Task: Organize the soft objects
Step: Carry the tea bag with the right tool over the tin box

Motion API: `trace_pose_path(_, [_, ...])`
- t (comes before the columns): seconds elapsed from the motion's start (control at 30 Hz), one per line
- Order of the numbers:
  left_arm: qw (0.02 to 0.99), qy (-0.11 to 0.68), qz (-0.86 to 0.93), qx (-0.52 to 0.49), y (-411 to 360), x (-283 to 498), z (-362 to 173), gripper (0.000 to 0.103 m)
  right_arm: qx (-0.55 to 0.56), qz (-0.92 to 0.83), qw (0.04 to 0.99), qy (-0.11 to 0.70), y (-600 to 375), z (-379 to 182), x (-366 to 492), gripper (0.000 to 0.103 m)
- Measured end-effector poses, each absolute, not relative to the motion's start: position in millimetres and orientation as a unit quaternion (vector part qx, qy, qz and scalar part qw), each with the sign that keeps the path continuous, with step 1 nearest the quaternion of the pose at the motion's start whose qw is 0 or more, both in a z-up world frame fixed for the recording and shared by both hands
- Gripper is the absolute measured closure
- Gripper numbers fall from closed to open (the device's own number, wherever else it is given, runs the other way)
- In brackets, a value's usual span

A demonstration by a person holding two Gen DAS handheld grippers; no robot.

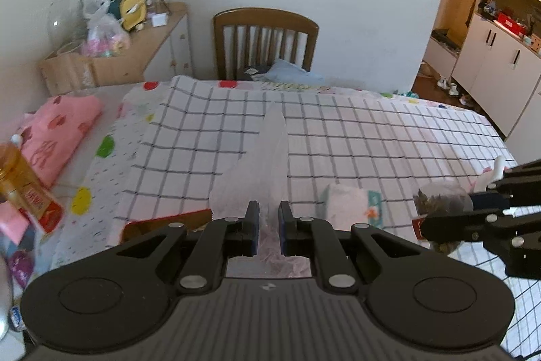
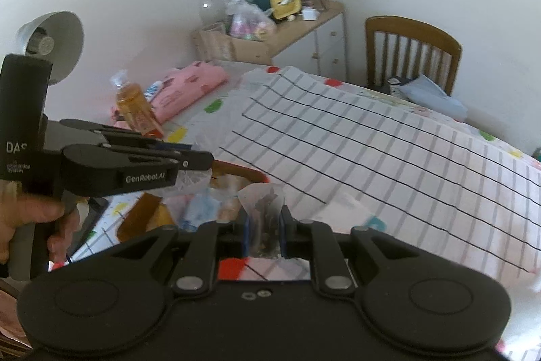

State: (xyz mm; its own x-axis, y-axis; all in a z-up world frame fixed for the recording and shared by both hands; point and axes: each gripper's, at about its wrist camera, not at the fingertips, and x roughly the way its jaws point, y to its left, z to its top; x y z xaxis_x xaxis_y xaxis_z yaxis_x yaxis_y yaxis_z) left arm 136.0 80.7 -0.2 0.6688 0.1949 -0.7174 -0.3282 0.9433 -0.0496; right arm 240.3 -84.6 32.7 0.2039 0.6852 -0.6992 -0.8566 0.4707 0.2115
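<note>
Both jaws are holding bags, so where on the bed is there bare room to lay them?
Free: the checked sheet between the wooden chair and the tissue pack. Crowded: the left edge, with the pink folded cloth, orange bottle and red-rimmed box.

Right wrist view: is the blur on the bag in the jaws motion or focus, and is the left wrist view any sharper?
Right wrist view: the clear plastic bag of dark bits in the right gripper is soft, like the grid-checked cloth; which cause, I cannot tell. Left wrist view: the thin translucent plastic film in the left gripper is hazy, the room bowed by fisheye.
</note>
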Motion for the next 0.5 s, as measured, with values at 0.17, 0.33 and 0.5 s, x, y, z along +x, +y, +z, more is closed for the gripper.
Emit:
trace_pose_path(0.17, [0.904,0.391,0.146,-0.087,102.6,115.2,-9.2,0.092,-0.110,0.512,0.759,0.387,-57.7,29.9,225.2,0.088])
trace_pose_path(0.33, [0.897,0.412,0.135,-0.083,112.2,103.7,-29.6,0.092,-0.098,0.517,0.748,0.404,-34.8,17.6,216.8,0.088])
trace_pose_path(0.5, [0.890,0.432,0.125,-0.077,117.5,92.7,-52.2,0.092,-0.084,0.512,0.742,0.426,-12.5,-0.3,212.8,0.088])
